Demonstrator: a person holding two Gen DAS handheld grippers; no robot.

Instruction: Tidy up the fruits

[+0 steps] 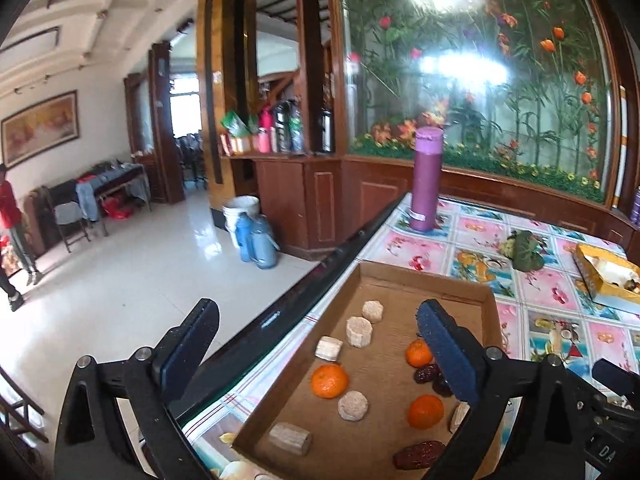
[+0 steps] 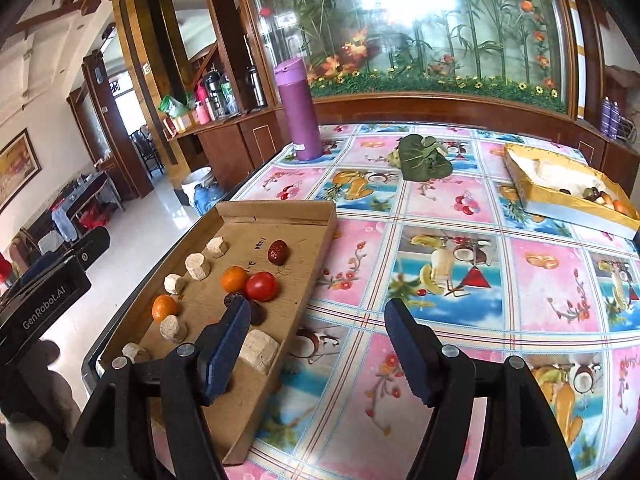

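A flat cardboard tray [image 1: 424,276] [image 2: 276,210] lies at the table's left edge. It holds small oranges [image 1: 329,380] [image 2: 234,279], a red tomato [image 2: 261,286], dark red dates [image 1: 418,454] [image 2: 277,252] and several beige blocks [image 1: 359,331] [image 2: 197,266]. My left gripper [image 1: 316,354] is open and empty, hovering above the tray's left side. My right gripper [image 2: 318,354] is open and empty, above the tray's right wall and the tablecloth. A gold box [image 1: 588,276] [image 2: 520,188] with some fruit in it sits at the far right.
A tall purple flask [image 1: 426,180] [image 2: 299,110] stands at the table's far left. A green leafy bundle [image 1: 526,250] [image 2: 424,158] lies beyond the tray. The table edge drops to a tiled floor on the left. A glass flower display backs the table.
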